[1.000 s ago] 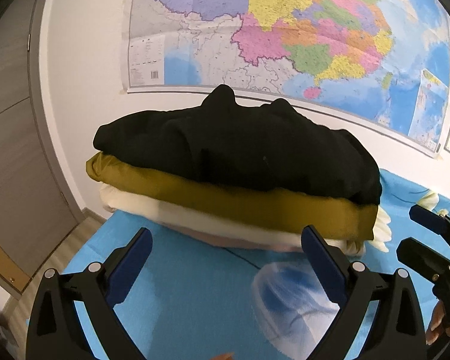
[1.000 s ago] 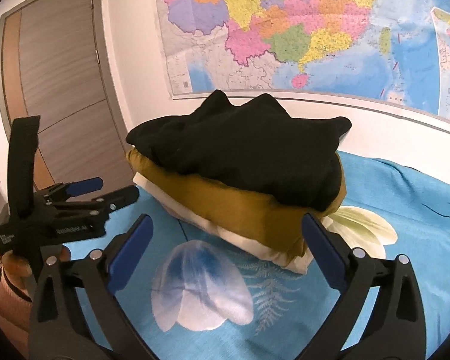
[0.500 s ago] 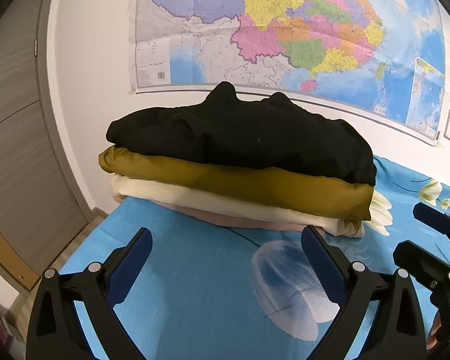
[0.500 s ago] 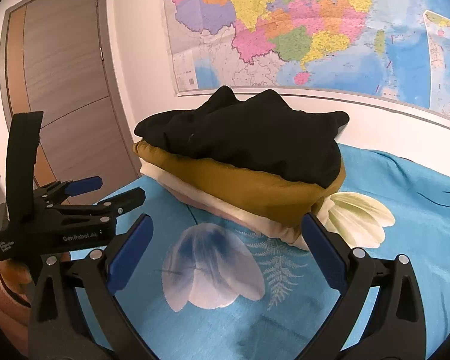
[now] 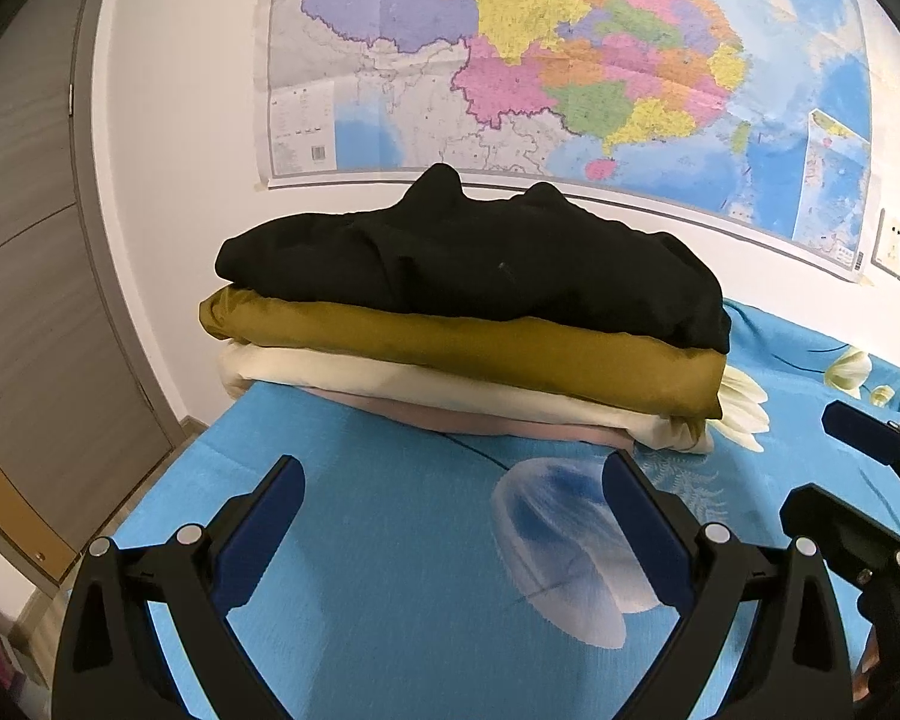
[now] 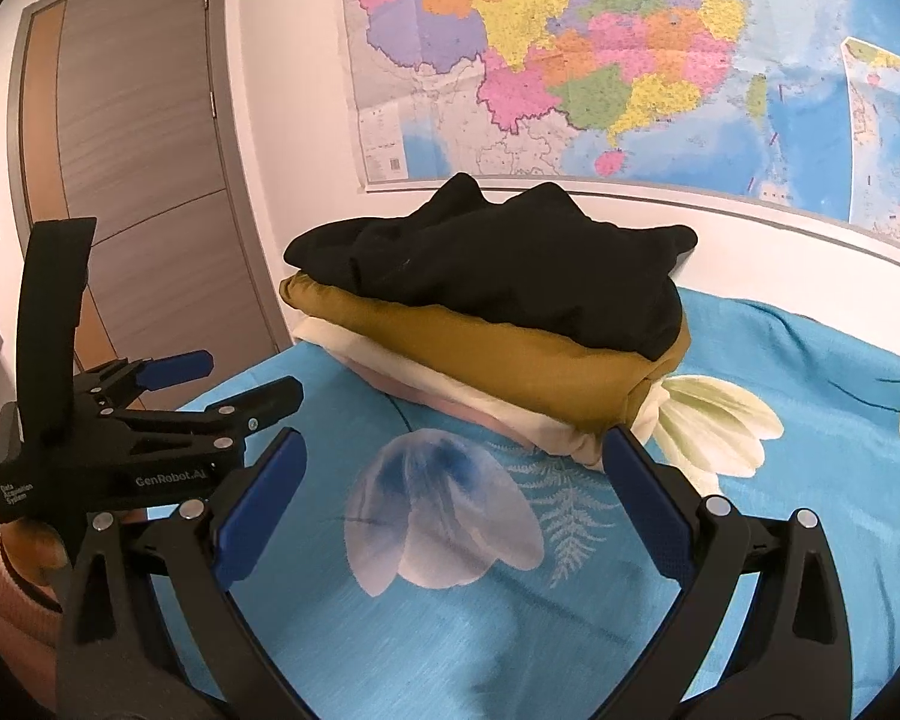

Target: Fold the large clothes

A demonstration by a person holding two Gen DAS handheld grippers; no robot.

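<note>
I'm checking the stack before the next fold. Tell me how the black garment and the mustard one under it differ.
The black garment lies on top of the pile; the mustard garment sits directly beneath it. The black one is rumpled, with two peaks at its back edge, while the mustard one forms a smooth, flat layer. The mustard one sticks out past the black one at the left end. Both are folded and rest on paler layers on the blue bedsheet.

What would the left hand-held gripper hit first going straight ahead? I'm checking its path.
Probably the stack of folded clothes, open left hand-held gripper points at it over bare blue bedsheet; depth is unclear.
</note>
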